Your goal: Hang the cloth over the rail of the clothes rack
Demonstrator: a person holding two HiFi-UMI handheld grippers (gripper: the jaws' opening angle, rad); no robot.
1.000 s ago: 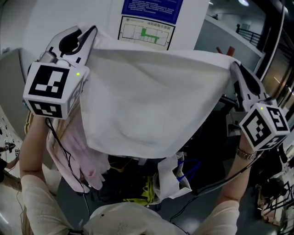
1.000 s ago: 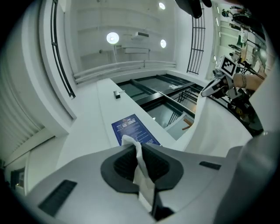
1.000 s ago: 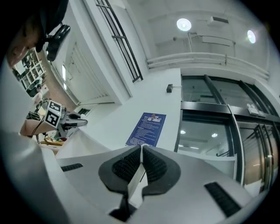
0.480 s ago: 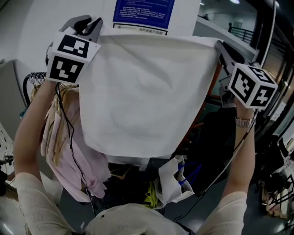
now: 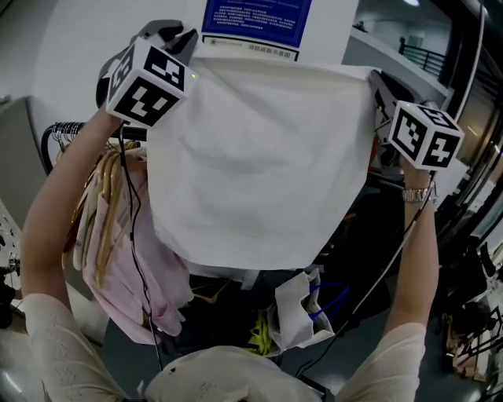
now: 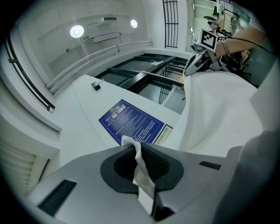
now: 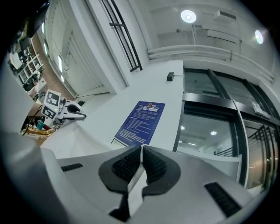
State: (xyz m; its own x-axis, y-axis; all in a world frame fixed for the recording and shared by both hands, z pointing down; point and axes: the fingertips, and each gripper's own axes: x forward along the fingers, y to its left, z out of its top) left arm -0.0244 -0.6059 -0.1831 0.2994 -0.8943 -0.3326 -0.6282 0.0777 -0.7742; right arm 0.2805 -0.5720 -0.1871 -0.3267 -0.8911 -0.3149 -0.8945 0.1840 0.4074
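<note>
A white cloth (image 5: 259, 165) hangs spread out and held high between the two grippers in the head view. My left gripper (image 5: 189, 41) is shut on its upper left corner; a white fold (image 6: 139, 164) sticks out between the pads. My right gripper (image 5: 375, 78) is shut on the upper right corner, with a thin white edge (image 7: 139, 168) pinched between its pads. The rack's rail (image 5: 63, 129) shows as a dark bar at the left, below my left gripper, with garments hanging from it. The cloth hides what lies behind it.
Pink and cream garments (image 5: 118, 251) hang on hangers at the left. A white pillar with a blue notice (image 5: 253, 20) stands behind the cloth. Dark frames and cables (image 5: 471, 314) crowd the right. A white bag (image 5: 299, 306) lies low in the middle.
Both grippers have risen with the cloth, which now hangs flatter and more stretched. My left gripper has moved up and to the right; the right one lifted and then held.
</note>
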